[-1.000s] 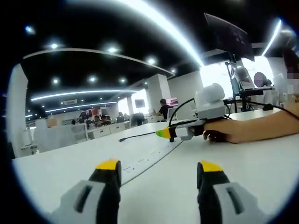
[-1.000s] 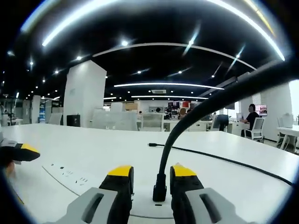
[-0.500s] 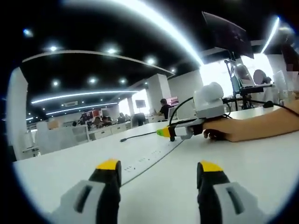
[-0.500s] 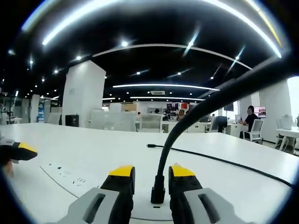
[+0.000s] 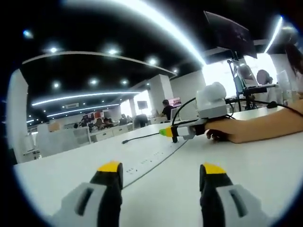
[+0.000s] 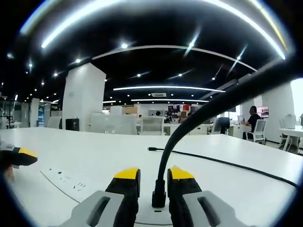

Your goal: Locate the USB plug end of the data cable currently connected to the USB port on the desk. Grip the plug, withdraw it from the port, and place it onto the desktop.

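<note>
While the USB plug (image 6: 158, 196) stood upright in its port between the right gripper's (image 6: 154, 174) jaws, nearly closed around it | left gripper (image 5: 161, 168) open, idle above the surface (image 5: 265, 161) | advice: clamp squarely, pull straight up.

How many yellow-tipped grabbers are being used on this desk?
2. The right gripper straddles the black plug at the desk port; the left gripper hovers open over the white desk beside the power strip.
</note>
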A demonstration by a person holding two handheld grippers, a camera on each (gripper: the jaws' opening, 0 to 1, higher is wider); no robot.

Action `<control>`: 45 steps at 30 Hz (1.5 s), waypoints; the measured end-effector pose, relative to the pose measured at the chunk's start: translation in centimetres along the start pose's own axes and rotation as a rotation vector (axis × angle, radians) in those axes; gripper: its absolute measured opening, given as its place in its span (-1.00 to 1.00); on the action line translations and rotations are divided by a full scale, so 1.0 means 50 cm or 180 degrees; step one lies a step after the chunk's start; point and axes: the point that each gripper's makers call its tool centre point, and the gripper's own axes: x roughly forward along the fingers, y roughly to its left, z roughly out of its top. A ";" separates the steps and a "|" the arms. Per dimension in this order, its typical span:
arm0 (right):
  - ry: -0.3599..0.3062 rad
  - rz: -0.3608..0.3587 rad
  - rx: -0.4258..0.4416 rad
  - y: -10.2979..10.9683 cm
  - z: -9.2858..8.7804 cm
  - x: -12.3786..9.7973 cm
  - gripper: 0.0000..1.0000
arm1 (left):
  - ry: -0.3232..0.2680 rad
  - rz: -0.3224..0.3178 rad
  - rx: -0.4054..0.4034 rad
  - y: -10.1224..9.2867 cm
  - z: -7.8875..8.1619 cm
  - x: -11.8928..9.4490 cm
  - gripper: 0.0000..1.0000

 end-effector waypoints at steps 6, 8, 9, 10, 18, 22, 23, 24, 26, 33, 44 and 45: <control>-0.0022 -0.0029 0.0033 -0.004 0.003 -0.001 -0.55 | 0.0009 -0.0001 0.0012 -0.002 -0.001 -0.002 0.31; -0.0022 -0.0029 0.0039 -0.004 0.002 -0.002 -0.56 | 0.0014 -0.0001 0.0016 -0.002 -0.002 -0.003 0.31; -0.0021 -0.0028 0.0041 -0.003 0.002 -0.003 -0.57 | 0.0015 -0.0001 0.0018 -0.002 -0.002 -0.003 0.31; -0.0021 -0.0026 0.0043 -0.003 0.002 -0.004 -0.58 | 0.0016 -0.0002 0.0017 -0.003 -0.003 -0.003 0.31; -0.0013 -0.0033 0.0054 -0.007 0.001 -0.002 -0.65 | 0.0023 -0.0001 0.0021 -0.004 -0.004 -0.006 0.31; -0.0010 -0.0044 0.0053 -0.009 0.000 -0.003 -0.68 | 0.0024 0.0002 0.0019 -0.004 -0.004 -0.006 0.31; -0.0009 -0.0046 0.0052 -0.009 0.000 -0.003 -0.69 | 0.0023 0.0002 0.0019 -0.003 -0.004 -0.006 0.31; -0.0008 -0.0049 0.0050 -0.009 0.000 -0.002 -0.70 | 0.0024 0.0002 0.0018 -0.002 -0.005 -0.005 0.31; -0.0005 -0.0067 0.0043 -0.010 -0.001 0.000 -0.73 | 0.0028 0.0003 0.0020 0.000 -0.006 -0.004 0.31; -0.0005 -0.0118 0.0060 -0.011 -0.005 -0.001 -0.79 | 0.0033 0.0006 0.0025 0.005 -0.009 0.000 0.31; -0.0010 -0.0090 0.0106 -0.012 -0.006 0.001 -0.82 | 0.0047 0.0004 0.0046 0.006 -0.011 0.005 0.31; -0.0010 -0.0085 0.0106 -0.013 -0.006 0.001 -0.82 | 0.0050 0.0005 0.0049 0.007 -0.012 0.005 0.30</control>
